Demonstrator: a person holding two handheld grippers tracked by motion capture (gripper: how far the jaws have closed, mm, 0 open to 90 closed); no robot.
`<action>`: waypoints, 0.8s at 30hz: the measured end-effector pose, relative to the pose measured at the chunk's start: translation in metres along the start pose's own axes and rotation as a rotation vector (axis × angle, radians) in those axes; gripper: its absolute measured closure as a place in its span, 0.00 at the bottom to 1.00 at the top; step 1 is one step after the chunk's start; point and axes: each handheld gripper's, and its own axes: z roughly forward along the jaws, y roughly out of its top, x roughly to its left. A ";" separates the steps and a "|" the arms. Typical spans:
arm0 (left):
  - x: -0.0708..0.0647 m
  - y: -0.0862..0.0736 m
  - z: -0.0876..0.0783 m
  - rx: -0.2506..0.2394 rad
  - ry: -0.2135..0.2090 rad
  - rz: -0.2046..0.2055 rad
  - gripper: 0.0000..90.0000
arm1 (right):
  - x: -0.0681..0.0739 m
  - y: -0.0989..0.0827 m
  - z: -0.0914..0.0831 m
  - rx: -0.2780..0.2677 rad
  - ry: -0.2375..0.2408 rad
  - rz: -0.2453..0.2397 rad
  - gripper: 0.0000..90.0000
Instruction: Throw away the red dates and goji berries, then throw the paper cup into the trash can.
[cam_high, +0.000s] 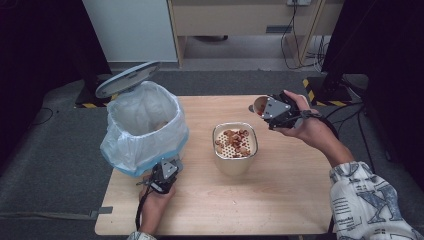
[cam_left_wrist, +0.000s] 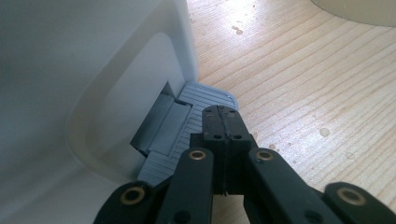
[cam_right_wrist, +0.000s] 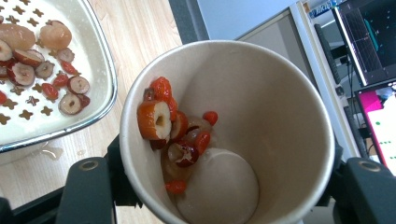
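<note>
We are gripping the tilted paper cup (cam_right_wrist: 243, 140) in the right tongs (cam_high: 276, 112) at two o'clock of the strainer bowl (cam_high: 235, 142), while the left tongs (cam_left_wrist: 223, 122), closed empty, are pressing the bin pedal (cam_left_wrist: 187, 126)

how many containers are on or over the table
3: a lined pedal bin at the table's left, a strainer tub holding fruit pieces in the middle, and a paper cup with fruit stuck inside, tipped in the right gripper at the table's far right.

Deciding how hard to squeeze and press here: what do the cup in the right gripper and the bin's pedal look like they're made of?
The cup looks like thin paper: matte, off-white, with a rolled rim, so probably easy to crush. The right gripper is clamped on its sides. The pedal looks like grey moulded plastic with ribbed grooves; the left gripper, jaws shut, rests on it.
</note>
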 end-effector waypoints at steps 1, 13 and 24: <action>0.000 0.000 0.000 0.000 0.001 0.000 0.99 | -0.001 -0.001 -0.001 -0.002 0.000 0.001 0.37; 0.000 0.000 0.000 -0.001 -0.001 -0.001 0.99 | -0.005 -0.012 -0.007 -0.009 0.001 0.060 0.37; 0.000 0.000 0.000 -0.004 -0.003 -0.009 0.99 | -0.007 -0.038 -0.015 -0.041 0.038 0.181 0.36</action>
